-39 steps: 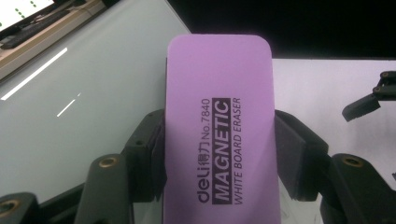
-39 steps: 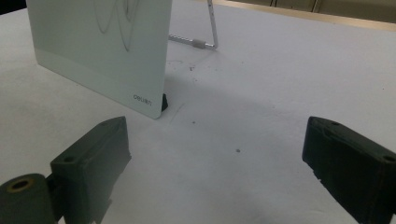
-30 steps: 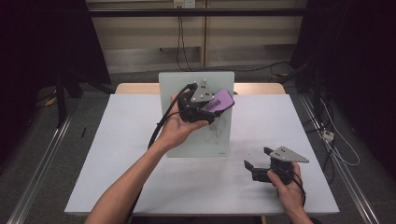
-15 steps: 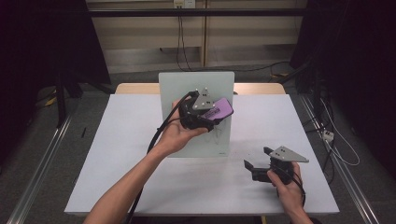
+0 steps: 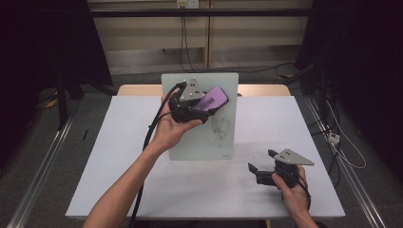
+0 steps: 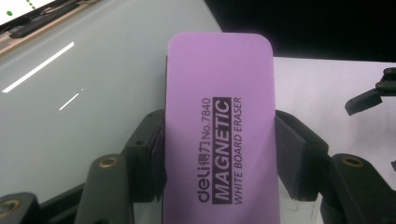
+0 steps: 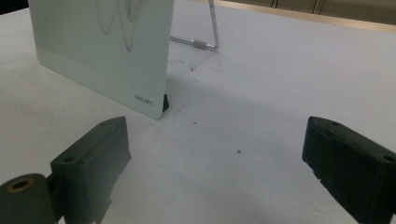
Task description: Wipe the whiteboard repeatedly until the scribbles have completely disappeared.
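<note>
A purple whiteboard eraser (image 5: 212, 99) marked "MAGNETIC" (image 6: 219, 130) sits between the black pads (image 6: 152, 154) of my left gripper (image 5: 204, 107), which is shut on it. The eraser is held in front of the upper part of a white board (image 5: 199, 142) that stands tilted on the table. Black scribbles (image 5: 219, 126) mark the board just below the eraser. Whether the eraser touches the board I cannot tell. My right gripper (image 5: 261, 160) rests low at the table's right front, open, with nothing between its jaws (image 7: 215, 163). It points toward the board's lower corner (image 7: 149, 100).
The board leans on a thin wire stand (image 7: 212, 28) behind it. The white table (image 5: 119, 156) ends in a wooden strip (image 5: 138, 89) at the back. Dark floor, rails and cables surround the table. A cable trails from the left gripper along the forearm (image 5: 149, 137).
The left gripper has shifted slightly left and up across the board with the eraser in it. The right gripper has stayed in place.
</note>
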Tool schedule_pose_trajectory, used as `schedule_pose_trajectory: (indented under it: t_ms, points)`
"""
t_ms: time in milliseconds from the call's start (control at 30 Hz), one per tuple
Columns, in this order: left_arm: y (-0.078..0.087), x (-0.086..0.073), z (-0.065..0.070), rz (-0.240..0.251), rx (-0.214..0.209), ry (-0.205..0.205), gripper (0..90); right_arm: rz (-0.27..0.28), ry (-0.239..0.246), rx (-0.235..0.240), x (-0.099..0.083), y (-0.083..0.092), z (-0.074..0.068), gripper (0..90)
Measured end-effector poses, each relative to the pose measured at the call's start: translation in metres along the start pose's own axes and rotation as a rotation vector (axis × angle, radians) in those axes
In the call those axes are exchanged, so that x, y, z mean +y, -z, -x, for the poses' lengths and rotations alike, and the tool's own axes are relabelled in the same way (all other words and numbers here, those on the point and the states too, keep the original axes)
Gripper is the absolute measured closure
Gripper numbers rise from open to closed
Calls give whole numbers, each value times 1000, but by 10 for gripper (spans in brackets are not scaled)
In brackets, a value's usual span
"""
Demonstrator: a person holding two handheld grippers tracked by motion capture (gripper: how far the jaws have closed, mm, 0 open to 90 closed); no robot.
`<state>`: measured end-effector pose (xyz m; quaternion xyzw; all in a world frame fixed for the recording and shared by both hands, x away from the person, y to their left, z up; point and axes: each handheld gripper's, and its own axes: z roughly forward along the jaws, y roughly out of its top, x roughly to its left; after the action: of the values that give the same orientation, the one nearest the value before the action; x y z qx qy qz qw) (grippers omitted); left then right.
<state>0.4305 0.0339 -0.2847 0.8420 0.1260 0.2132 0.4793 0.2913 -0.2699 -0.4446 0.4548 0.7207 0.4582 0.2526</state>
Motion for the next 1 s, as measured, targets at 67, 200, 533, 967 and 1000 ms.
schedule_pose_trajectory:
  t_ms: [67,200,533,967,1000]
  points:
    - [-1,0,2,-2,6,-7,411,-1,-1,0,0,0,0,76]
    - [-5,0,7,-30,9,-30,411,-1,-3,-1,0,0,0,76]
    - [-20,-3,20,-46,-22,-50,410,0,-4,2,0,0,0,76]
    - [-38,-21,40,-100,-86,-87,410,2,-5,1,0,0,-1,76]
    - [-39,-23,42,-110,-93,-88,409,2,-2,1,0,1,-1,76]
